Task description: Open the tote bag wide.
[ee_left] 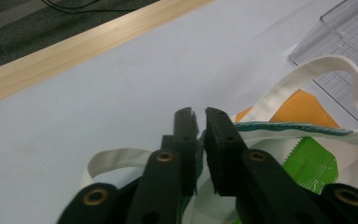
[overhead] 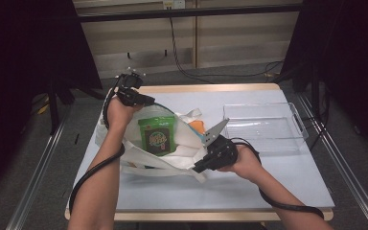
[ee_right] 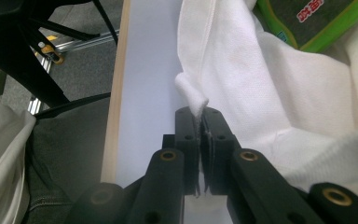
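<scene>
The left gripper (ee_left: 199,116) has its jaws nearly together, with a thin fold of the tote bag's (overhead: 182,143) rim between them, as far as the left gripper view lets me judge. In the high view it sits at the bag's far left edge, close to the table's (overhead: 249,191) far left corner. The right gripper (ee_right: 199,114) is pinched tight on a fold of white cloth at the bag's near right side. Between the two, the bag lies on the left half of the table with its mouth pulled wide. A green packet (overhead: 157,135) shows in the opening, and something orange (overhead: 197,126) lies beside it. A clear plastic tray (overhead: 287,139) stands empty near the right edge, apart from the bag

The step in hand looks like holding the bag open. Next, one gripper probably must let go of the cloth and reach in for the packet while the other keeps the mouth spread
</scene>
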Demonstrator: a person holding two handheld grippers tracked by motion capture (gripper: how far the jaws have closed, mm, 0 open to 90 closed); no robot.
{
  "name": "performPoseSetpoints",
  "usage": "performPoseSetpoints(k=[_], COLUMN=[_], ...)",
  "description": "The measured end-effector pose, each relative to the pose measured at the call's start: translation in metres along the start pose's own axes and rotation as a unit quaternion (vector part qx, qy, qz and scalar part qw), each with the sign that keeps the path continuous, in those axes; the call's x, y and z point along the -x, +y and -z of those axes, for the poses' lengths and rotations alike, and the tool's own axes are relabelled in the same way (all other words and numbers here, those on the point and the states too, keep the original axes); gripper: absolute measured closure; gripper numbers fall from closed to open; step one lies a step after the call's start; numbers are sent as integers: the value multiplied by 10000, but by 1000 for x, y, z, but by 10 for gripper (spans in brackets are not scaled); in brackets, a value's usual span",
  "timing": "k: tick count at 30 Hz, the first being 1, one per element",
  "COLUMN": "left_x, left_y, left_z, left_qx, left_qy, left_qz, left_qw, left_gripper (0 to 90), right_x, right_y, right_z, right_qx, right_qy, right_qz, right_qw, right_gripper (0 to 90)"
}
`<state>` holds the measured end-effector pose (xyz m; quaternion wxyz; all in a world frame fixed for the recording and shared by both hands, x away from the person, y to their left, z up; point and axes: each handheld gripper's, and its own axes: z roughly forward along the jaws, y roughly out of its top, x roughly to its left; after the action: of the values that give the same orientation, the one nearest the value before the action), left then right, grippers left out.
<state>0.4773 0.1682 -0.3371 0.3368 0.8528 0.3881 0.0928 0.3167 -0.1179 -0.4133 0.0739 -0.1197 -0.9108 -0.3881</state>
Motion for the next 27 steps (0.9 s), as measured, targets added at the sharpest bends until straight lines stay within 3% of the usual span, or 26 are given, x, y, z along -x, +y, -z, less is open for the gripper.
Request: performPoseSetpoints(k=[1,2,3,6,12,14,15,19,27], left_x=[1,0,1,0,-1,-3,-5,-8,-17], left_y=[-1,-1,-2,-3,-8,-9,-10,-14,-27], left_z=[1,3,4,11,25,29,32,41,53], left_qx=[37,8,81,70,122,40,43,110,24], left_qy=[-27,-16,-30,-5,-51,58,0,94,164], left_qz=[68,-1,116,-45,5,-121,-105,-15,-63], left_qw=[10000,10000,9999,10000,9999,9999,9999,9999,9998], left_gripper=[760,722,679,601,480,446,435,418,373], right_x=[0,0,0,-1,-1,-1,-1,-2,-2], right_y=[1,2,2,4,6,7,8,9,11], right_z=[0,0,0,1,3,3,3,4,6], right_qx=[-13,-1,3,20,6,0,-3,-24,26], right_qy=[-1,-20,-36,-65,-114,-135,-119,-153,-200], right_qz=[-16,15,21,39,-9,25,22,48,11], right_qw=[10000,10000,10000,10000,9999,9999,9999,9999,9998], right_gripper=[863,863,862,862,863,863,863,863,863])
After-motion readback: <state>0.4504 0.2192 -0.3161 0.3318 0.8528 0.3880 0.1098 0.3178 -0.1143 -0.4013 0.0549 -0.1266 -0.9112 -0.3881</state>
